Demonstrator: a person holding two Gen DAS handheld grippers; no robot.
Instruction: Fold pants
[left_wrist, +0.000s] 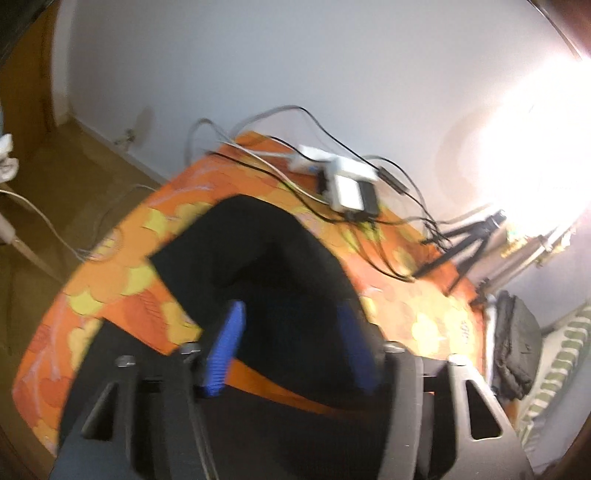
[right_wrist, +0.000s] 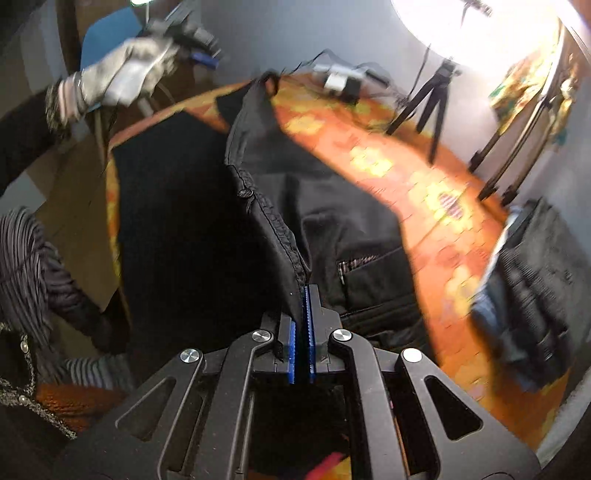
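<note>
Black pants (left_wrist: 277, 251) lie on a table under an orange and yellow patterned cloth (left_wrist: 129, 277). My left gripper (left_wrist: 291, 332) hangs above them, its blue pads (left_wrist: 229, 343) wide apart and open, with no fabric pinched. In the right wrist view my right gripper (right_wrist: 307, 291) is shut on the stitched waistband edge of the pants (right_wrist: 351, 221), lifting a ridge of it above the rest. That view also shows the left gripper (right_wrist: 199, 40) at the top left, held by a gloved hand (right_wrist: 125, 74).
A white power strip with adapters and tangled cables (left_wrist: 347, 184) sits at the table's far edge. A small black tripod (right_wrist: 432, 103) stands by a glaring lamp. A pile of dark clothes (right_wrist: 528, 288) lies at the right. A striped sleeve (right_wrist: 33, 258) is at the left.
</note>
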